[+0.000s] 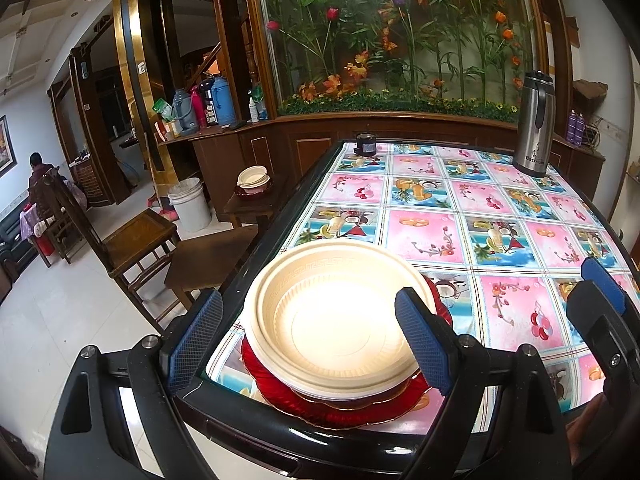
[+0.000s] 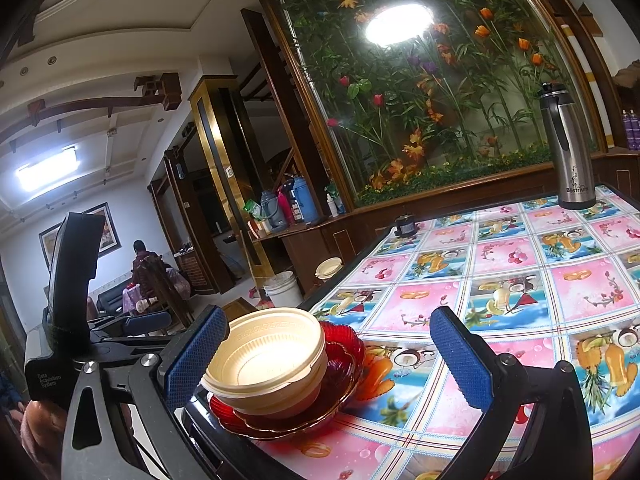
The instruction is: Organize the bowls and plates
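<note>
Near the lower centre of both views, the cream bowls (image 1: 332, 320) sit nested on the red plates (image 1: 344, 408), one stack at the near corner of the counter (image 1: 460, 216). That much looks sorted. A second small pile of cream bowls and a red dish (image 1: 253, 182) rests on a wooden stool at the left, apparently still to be gathered. The left claw (image 1: 308, 344) is spread around the stack, pinching nothing; the right claw (image 2: 328, 360) is likewise spread and empty.

Left gripper (image 1: 308, 344) jaws wide apart; right gripper (image 2: 328, 360) likewise, gripping nothing.
</note>
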A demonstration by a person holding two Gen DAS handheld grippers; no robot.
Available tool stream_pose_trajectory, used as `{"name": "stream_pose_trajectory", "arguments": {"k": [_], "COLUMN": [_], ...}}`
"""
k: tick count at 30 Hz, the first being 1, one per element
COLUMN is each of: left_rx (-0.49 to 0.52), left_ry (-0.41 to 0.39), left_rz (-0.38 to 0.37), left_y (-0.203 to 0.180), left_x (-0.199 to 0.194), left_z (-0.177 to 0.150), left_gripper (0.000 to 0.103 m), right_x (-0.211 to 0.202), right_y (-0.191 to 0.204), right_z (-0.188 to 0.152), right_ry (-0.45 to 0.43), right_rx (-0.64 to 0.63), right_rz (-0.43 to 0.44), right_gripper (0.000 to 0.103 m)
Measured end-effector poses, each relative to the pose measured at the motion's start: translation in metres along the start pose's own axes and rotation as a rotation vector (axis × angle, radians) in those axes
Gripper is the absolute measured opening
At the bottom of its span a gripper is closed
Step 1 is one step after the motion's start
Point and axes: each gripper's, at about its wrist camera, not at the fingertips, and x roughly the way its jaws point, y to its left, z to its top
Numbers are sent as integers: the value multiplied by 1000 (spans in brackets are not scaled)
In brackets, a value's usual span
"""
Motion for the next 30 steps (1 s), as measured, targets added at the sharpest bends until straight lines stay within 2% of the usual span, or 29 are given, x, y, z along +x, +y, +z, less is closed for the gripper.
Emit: {"name": "stream_pose_trajectory", "arguments": {"k": [30], "left_rx": [-30], "left_ry": [30], "left_rz": [29], "left_y": [21], "left_x": [0], "left_z": [-14], "left_gripper": [89], "right_x": [-7], "right_y": [25], "right_z": [-6], "right_ry": [6], "right_rx": [-40], "right_rz": [32], "right_gripper": [103]}}
